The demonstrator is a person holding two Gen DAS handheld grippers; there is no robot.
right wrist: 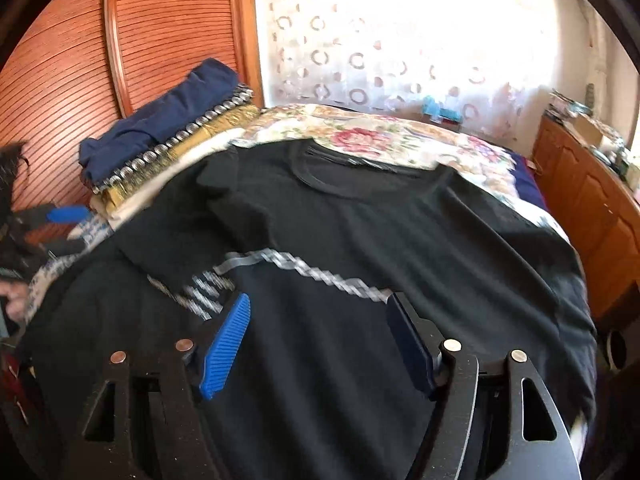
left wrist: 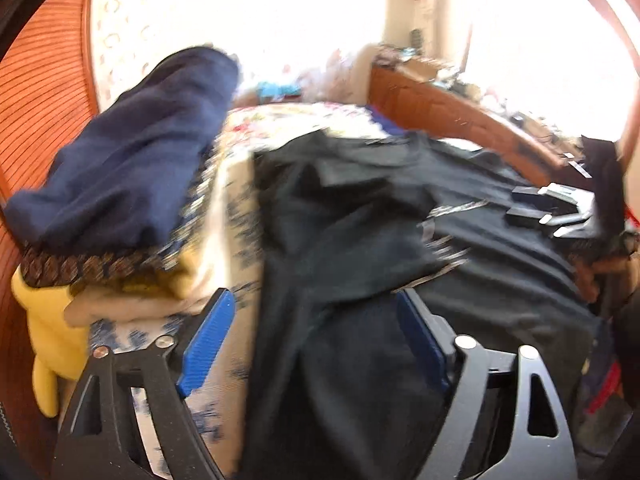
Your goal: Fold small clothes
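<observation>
A black T-shirt (right wrist: 360, 220) with a grey-white chest stripe lies spread on the floral bed cover (right wrist: 360, 136), collar at the far side and its left sleeve folded inward. My right gripper (right wrist: 318, 300) hovers open over the shirt's lower chest, nothing pinched between its blue pads. In the left wrist view the shirt (left wrist: 360, 220) is rumpled. My left gripper (left wrist: 316, 296) stands open over the shirt's near left edge, with cloth lying below the fingers but not squeezed. The right gripper (left wrist: 560, 212) shows at the far right there, and the left gripper (right wrist: 64, 216) at the left edge of the right wrist view.
A stack of folded clothes (right wrist: 160, 136) topped by a navy piece (left wrist: 132, 160) sits at the bed's left, beside a louvred wooden door (right wrist: 60, 60). A yellow cloth (left wrist: 48, 320) hangs under it. A cluttered wooden dresser (right wrist: 592, 184) borders the right side. A curtained window (right wrist: 400, 40) is behind.
</observation>
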